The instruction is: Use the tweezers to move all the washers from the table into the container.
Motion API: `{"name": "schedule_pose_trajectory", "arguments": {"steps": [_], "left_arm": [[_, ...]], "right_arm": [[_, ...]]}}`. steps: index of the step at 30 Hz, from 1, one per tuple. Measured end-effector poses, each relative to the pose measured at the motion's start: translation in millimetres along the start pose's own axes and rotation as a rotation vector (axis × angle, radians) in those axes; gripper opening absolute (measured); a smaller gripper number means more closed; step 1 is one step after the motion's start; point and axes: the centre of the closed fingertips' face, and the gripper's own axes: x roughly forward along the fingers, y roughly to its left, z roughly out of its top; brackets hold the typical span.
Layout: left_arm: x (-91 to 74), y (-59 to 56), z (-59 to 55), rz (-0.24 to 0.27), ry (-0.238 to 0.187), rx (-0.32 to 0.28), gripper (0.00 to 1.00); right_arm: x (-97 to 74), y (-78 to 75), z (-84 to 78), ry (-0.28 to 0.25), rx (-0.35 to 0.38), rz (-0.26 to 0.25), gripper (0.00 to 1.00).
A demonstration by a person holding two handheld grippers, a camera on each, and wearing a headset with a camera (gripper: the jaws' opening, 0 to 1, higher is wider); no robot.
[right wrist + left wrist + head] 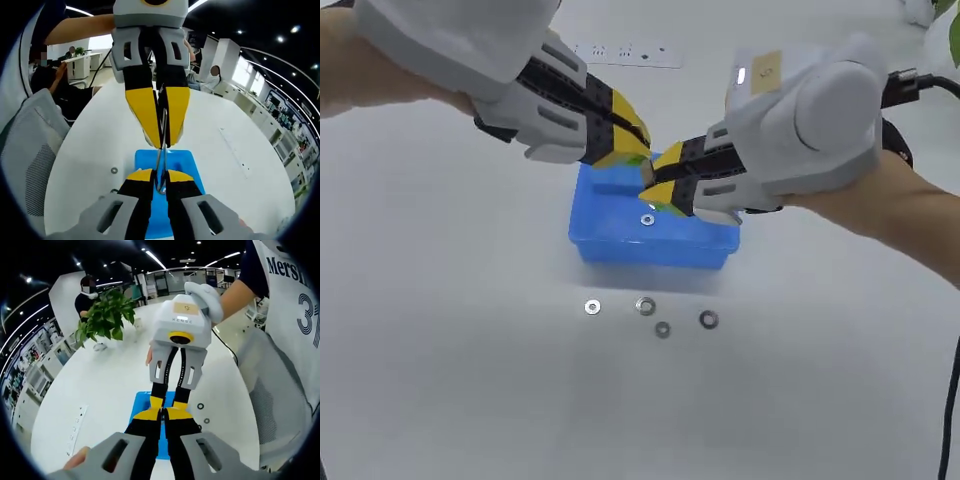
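A blue container (650, 250) stands mid-table with one washer (648, 220) lying in it. Several washers (662, 329) rest on the white table just in front of it. My left gripper (638, 150) comes in from the upper left and my right gripper (655, 190) from the right; their yellow tips meet above the container. In the right gripper view thin metal tweezers (161, 150) run from my right gripper (160, 181) up between the jaws of the left gripper (162, 142). Both look shut on the tweezers.
A white power strip (625, 52) lies at the table's far side. A black cable (920, 82) trails from the right gripper. A potted plant (105, 315) stands on the table farther off. An office chair (25, 150) sits beside the table.
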Motion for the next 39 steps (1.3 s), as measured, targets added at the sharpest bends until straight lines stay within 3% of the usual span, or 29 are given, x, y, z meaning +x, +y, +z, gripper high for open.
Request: {"name": "schedule_pose_trajectory", "arguments": {"steps": [9, 16, 29, 39], "left_arm": [[25.8, 4.6, -20.3, -0.026, 0.027, -0.015, 0.06], [36.3, 2.4, -31.1, -0.045, 0.040, -0.034, 0.06], [44.3, -3.5, -38.5, -0.066, 0.050, -0.061, 0.06], [46.1, -4.5, -35.0, -0.071, 0.056, -0.053, 0.06]], "right_arm": [[16.4, -1.8, -23.6, 0.035, 0.015, 0.029, 0.10], [24.3, 1.3, -37.3, 0.047, 0.039, 0.041, 0.10], [31.8, 5.7, -50.0, 0.054, 0.057, 0.060, 0.10], [28.3, 3.3, -50.7, 0.061, 0.047, 0.045, 0.12]]}}
